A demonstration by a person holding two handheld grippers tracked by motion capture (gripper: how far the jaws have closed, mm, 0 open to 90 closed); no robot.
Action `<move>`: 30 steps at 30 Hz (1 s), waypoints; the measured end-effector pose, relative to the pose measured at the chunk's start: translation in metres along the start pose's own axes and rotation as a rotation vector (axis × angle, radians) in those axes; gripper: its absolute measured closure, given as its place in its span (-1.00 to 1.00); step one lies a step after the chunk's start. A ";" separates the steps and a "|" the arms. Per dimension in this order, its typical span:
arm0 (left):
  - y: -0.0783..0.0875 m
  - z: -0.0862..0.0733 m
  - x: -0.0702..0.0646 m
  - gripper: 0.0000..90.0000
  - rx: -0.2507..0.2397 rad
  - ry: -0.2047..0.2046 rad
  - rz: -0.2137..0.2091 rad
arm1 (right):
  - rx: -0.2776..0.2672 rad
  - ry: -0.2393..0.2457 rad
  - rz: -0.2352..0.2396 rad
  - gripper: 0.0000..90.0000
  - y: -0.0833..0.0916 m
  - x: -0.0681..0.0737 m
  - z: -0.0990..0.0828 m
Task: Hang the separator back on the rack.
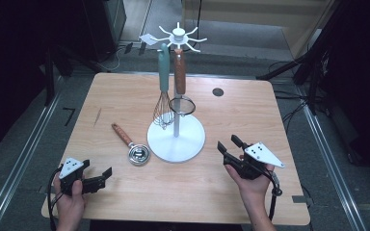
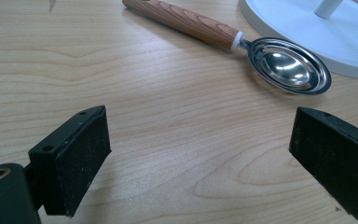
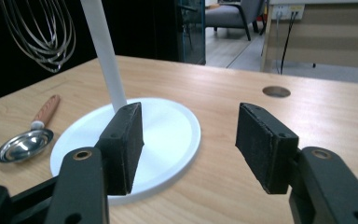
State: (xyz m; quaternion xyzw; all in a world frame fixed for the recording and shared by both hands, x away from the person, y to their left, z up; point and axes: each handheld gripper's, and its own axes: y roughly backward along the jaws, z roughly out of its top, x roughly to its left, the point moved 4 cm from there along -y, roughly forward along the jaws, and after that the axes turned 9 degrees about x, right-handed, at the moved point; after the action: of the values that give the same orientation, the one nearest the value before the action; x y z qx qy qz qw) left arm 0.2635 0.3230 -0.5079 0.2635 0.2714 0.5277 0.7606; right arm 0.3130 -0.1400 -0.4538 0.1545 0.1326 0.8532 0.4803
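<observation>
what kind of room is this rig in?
Probably a lab or office recording space, not a kitchen: a bare wooden table with dark stands and cables around it, and an office chair beyond. The white utensil rack looks like a prop.

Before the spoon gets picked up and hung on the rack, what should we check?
1. Spoon lying free on the table, touching nothing but the wood: ok.
2. Left tool open, nothing between its pads: ok.
3. Right tool open and empty: ok.
4. Rack standing upright: ok.
5. Free hooks left on top beside the whisk and strainer: ok.
</observation>
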 end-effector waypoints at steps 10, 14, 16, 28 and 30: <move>-0.001 0.004 -0.003 -0.88 0.026 -0.038 -0.012 | 0.102 0.005 -0.010 -0.08 0.005 -0.008 -0.033; 0.000 0.012 -0.010 -0.88 0.011 -0.042 -0.031 | 0.124 -0.020 -0.009 -0.07 0.007 -0.012 -0.041; -0.001 0.017 -0.016 -0.82 0.012 -0.048 -0.031 | 0.147 -0.009 -0.016 -0.07 0.008 -0.013 -0.046; -0.031 0.037 -0.029 -0.01 0.039 -0.011 -0.064 | 0.167 -0.056 -0.045 -0.02 0.012 -0.016 -0.060; -0.037 0.041 -0.031 0.17 0.040 0.006 -0.075 | 0.161 -0.053 -0.050 -0.02 0.014 -0.016 -0.061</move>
State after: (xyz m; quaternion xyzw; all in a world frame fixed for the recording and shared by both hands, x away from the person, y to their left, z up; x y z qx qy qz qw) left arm 0.3072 0.2779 -0.5003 0.2666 0.2938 0.4943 0.7735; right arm 0.2860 -0.1653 -0.5062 0.2118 0.1918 0.8232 0.4906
